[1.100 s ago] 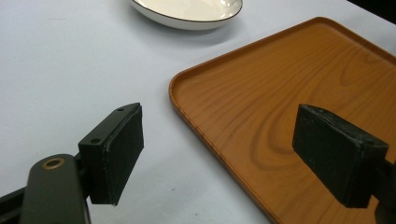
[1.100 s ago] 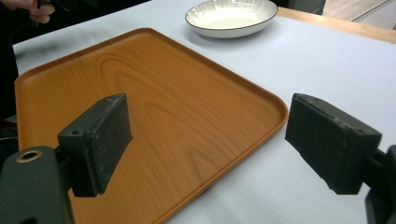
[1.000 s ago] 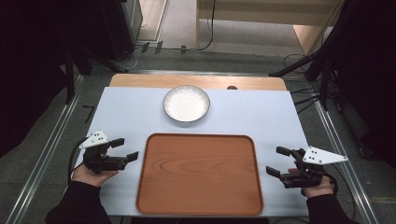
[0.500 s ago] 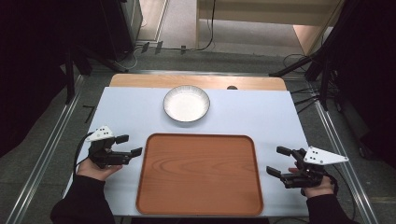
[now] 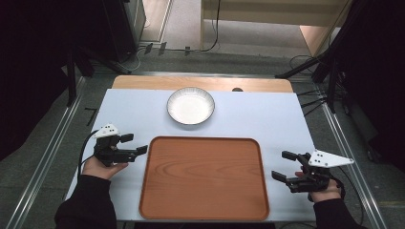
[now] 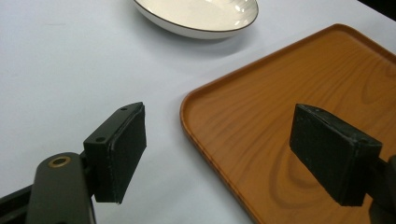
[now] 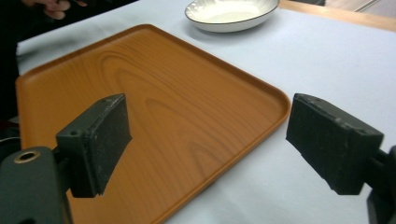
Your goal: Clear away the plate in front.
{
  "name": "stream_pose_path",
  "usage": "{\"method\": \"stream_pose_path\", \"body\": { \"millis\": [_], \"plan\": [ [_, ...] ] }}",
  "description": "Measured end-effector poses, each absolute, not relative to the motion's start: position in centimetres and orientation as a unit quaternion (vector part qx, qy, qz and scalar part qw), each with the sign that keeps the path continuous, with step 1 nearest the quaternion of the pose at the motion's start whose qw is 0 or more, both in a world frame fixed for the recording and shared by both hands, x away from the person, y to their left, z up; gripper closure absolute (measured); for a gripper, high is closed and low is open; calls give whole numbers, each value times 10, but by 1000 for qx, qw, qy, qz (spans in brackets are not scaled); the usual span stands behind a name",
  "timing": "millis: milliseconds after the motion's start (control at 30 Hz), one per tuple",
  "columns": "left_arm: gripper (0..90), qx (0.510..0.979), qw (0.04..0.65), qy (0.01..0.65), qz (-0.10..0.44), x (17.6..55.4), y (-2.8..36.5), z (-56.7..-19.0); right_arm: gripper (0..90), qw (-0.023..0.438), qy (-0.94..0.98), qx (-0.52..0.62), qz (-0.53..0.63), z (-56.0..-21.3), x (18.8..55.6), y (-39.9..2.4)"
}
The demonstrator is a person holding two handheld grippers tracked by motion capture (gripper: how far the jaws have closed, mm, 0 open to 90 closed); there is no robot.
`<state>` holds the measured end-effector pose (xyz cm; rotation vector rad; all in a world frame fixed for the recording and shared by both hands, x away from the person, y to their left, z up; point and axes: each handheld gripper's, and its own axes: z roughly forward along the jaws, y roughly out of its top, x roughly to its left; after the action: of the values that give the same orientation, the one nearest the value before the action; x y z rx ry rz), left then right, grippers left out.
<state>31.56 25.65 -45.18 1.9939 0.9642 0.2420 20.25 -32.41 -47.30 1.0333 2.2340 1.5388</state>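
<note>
Flanking the tray (image 5: 204,177), your two grippers sit low at the near half of the table (image 5: 267,119): left gripper (image 5: 134,145) just beside the tray's far-left corner, right gripper (image 5: 282,166) just beside its right edge, both with jaws spread wide and holding nothing. Tray lies flat at the near centre, a rounded-corner rectangle of orange-brown wood grain with a low raised rim and a smooth, faintly glossy face; it is empty. Judgement: stiff and fairly light, but broad, so a single pinch would let it tip; the finish looks slippery against the black pads (image 6: 122,154). Take it by the rim, one jaw under the lip and one inside, at opposite sides so it lifts level. In the left gripper view the rim's corner lies between the jaws, which straddle it. Beyond the tray, apart from it, stands a shallow white bowl (image 5: 190,105) with a dark rim line, probably glazed ceramic: hard, slick, breakable. Table cover is matte pale white.
</note>
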Motion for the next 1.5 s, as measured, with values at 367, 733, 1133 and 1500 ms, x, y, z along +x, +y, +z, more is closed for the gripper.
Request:
{"method": "stream_pose_path", "body": {
  "millis": [367, 733, 1133, 1500],
  "plan": [
    [203, 807, 438, 388, 83, 331, 244, -449, 171, 113, 770, 347, 523, -473, 203, -323],
    [197, 813, 434, 379, 85, 348, 229, -433, 172, 118, 773, 344, 520, -471, 202, -323],
    [190, 821, 417, 381, 82, 368, 211, -432, 170, 124, 770, 349, 519, -471, 202, -323],
    [192, 816, 408, 400, 86, 392, 194, -433, 169, 125, 771, 350, 517, -471, 202, -324]
  ]
}}
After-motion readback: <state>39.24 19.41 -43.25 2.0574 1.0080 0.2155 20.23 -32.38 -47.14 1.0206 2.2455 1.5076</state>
